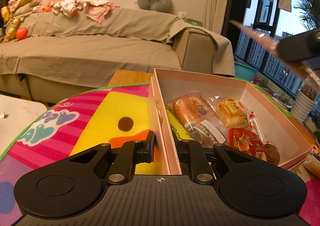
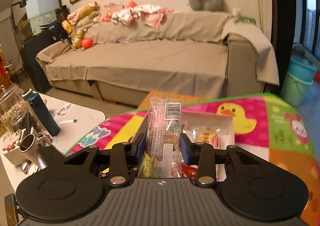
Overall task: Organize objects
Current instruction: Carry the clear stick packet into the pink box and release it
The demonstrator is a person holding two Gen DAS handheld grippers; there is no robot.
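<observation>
A pink cardboard box (image 1: pixel 266 94) lies open on the colourful mat, with wrapped buns (image 1: pixel 192 110), a red jelly cup (image 1: pixel 246 142) and other snacks inside. My left gripper (image 1: pixel 165 146) is shut on the box's near left wall. In the right wrist view my right gripper (image 2: pixel 163 147) is shut on a long clear-wrapped snack bar (image 2: pixel 165 124), held upright above the mat, with the box (image 2: pixel 208 124) just behind it. From the left wrist view that snack bar (image 1: pixel 258 39) shows blurred in the air at the upper right.
A cartoon mat (image 1: pixel 100 118) covers the wooden table. A beige covered sofa (image 2: pixel 140 62) stands behind. A white side table (image 2: pixel 80 122) at the left carries a dark bottle (image 2: pixel 43 114), jars and cups. Buckets (image 2: pixel 300 84) sit by the window at the right.
</observation>
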